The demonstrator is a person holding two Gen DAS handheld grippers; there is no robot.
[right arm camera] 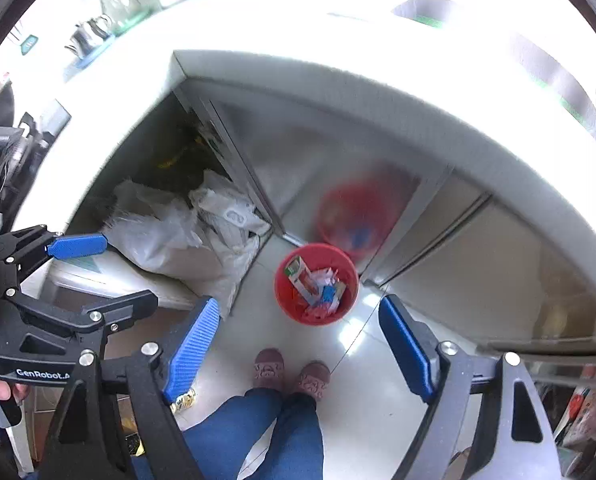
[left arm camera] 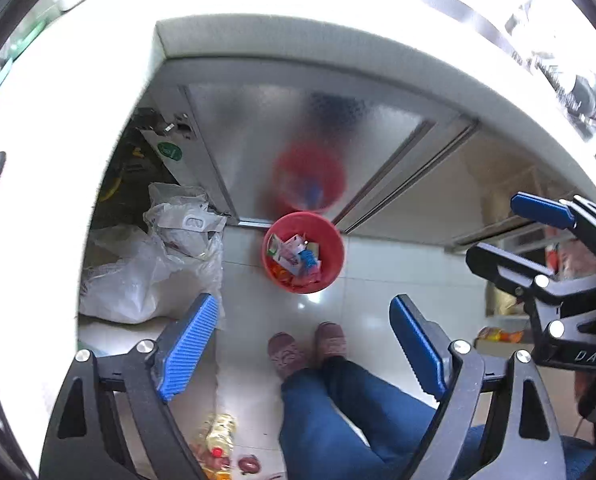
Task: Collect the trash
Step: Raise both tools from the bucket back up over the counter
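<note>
Left gripper (left arm camera: 304, 344): jaws spread wide, nothing between the blue ribbed pads (left arm camera: 189, 346), aimed straight down at the floor. Right gripper (right arm camera: 300, 346): likewise spread wide and unloaded, blue pads (right arm camera: 193, 346) flanking open air, also aimed downward. Visible at the right edge of the left wrist view as a second black frame with blue tips; left gripper seen in turn at the left edge of the right wrist view, jaws apart. Directly below both: blue trouser legs (right arm camera: 285, 428) and a pair of brownish-pink slippers (right arm camera: 291, 372) planted on pale glossy floor tiles (left arm camera: 370, 280). Near the bottom of the left wrist view: a clear bottle (left arm camera: 219, 436) with a red cap, lying on the floor. Further ahead, just beyond the slippers: red trash bin (left arm camera: 302, 252), upright on the tiles, well apart from either gripper, holding a carton, crumpled wrappers and a blue item. Left of the bin: white plastic bags (left arm camera: 153, 264), heaped against the cabinet corner. Behind the bin: brushed-metal cabinet doors (left arm camera: 298, 128), showing a blurred red reflection of the bin. Above the doors: thick white countertop edge (left arm camera: 338, 52). Furthest: overexposed counter surface with a metal kettle (right arm camera: 85, 38) at upper left of the right wrist view.
</note>
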